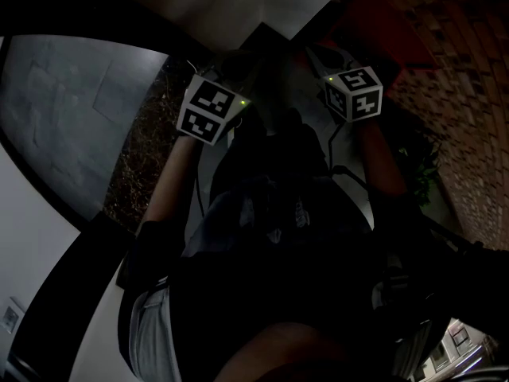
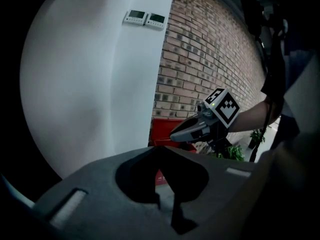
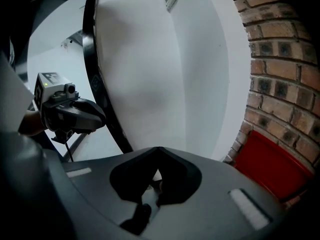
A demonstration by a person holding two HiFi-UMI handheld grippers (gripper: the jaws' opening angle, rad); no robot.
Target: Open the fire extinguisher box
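Observation:
The red fire extinguisher box (image 3: 270, 165) stands low against the brick wall (image 3: 285, 59), at the right in the right gripper view. In the left gripper view the box (image 2: 166, 133) shows just beyond the tip of my right gripper (image 2: 175, 135). Both grippers hang in the air, short of the box and touching nothing. My left gripper (image 2: 162, 184) is shut with nothing in it. My right gripper (image 3: 150, 189) is shut and empty too. The head view is very dark; only the two marker cubes (image 1: 211, 108) (image 1: 354, 92) stand out.
A white wall (image 2: 100, 94) meets the brick wall (image 2: 210, 59) at a corner, with two small wall controllers (image 2: 145, 18) high up. Green plants (image 2: 257, 136) grow to the right of the box. A dark curved frame (image 3: 97, 84) edges the white wall on the left.

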